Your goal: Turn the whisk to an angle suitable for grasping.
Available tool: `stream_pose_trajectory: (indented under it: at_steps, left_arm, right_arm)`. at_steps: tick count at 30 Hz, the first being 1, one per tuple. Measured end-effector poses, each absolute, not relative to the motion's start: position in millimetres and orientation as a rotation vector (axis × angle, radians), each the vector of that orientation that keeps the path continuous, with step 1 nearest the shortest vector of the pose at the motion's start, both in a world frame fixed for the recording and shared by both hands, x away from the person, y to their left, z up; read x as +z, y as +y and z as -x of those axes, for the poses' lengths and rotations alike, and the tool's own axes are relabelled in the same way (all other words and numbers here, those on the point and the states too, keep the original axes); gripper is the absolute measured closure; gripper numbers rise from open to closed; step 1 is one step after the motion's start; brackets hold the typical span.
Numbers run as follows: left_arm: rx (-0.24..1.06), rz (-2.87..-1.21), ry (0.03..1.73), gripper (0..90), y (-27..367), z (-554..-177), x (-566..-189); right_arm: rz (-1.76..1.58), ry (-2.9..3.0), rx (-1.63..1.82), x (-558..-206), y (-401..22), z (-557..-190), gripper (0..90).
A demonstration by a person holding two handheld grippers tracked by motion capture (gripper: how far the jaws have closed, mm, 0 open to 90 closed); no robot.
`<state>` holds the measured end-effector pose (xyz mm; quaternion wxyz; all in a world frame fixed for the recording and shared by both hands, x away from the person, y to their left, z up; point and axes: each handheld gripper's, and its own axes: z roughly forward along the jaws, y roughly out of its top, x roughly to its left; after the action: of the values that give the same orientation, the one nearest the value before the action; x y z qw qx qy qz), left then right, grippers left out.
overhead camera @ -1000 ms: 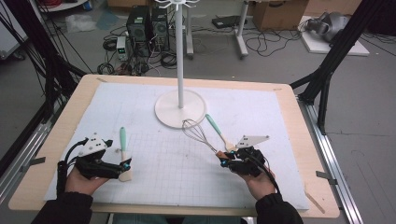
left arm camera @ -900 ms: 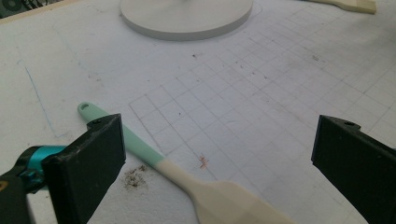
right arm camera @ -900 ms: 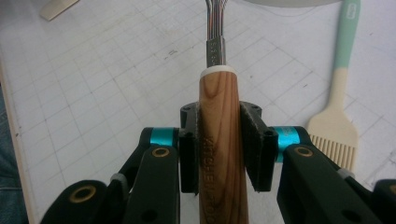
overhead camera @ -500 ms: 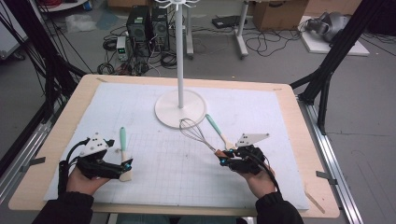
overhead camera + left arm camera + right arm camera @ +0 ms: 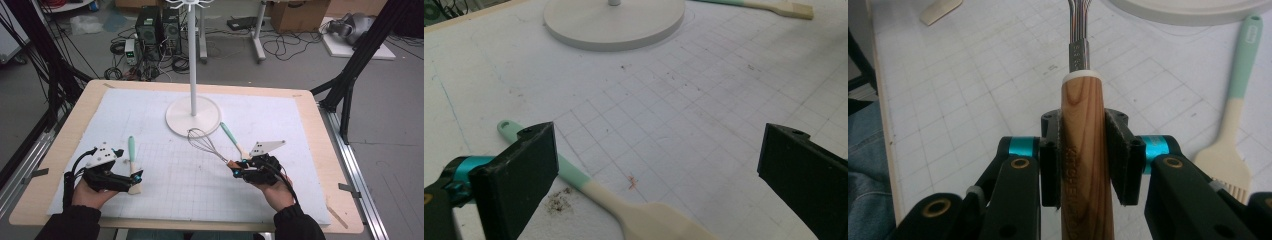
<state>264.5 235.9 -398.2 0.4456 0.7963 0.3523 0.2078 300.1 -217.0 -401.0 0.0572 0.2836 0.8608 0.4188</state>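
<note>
Right tongs (image 5: 1083, 160) clamp the whisk (image 5: 206, 144) by its wooden handle; left tongs (image 5: 659, 165) gape wide over a spatula (image 5: 624, 205) on the table (image 5: 165, 190).

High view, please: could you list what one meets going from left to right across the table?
Left tongs → spatula → stand → whisk → right tongs

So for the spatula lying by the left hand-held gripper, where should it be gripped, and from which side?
Probably at the neck of the spatula, where the mint handle meets the cream blade. It lies flat on the mat, so come from above with the jaws straddling its width. The left hand-held gripper is open, its near jaw already over the handle; the thin flat blade gives less to hold.
</note>
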Motion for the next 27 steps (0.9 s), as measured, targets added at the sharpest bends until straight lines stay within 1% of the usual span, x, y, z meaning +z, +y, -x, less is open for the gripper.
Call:
stream_pose_trajectory:
  at_steps: [11,23,27]
  left_arm:
    - [0.523,-1.987,0.816,3.3,228,-263,-387]
    - [0.495,-2.004,0.736,3.3,215,-264,-372]
    - [0.478,-2.013,0.693,3.3,210,-266,-363]
  right_arm:
    - [-0.797,2.653,1.272,-398,-208,-306,70.3]
    - [-0.747,2.72,1.26,-398,-197,-311,70.3]
    - [-0.71,2.754,1.269,-393,-188,-312,70.3]
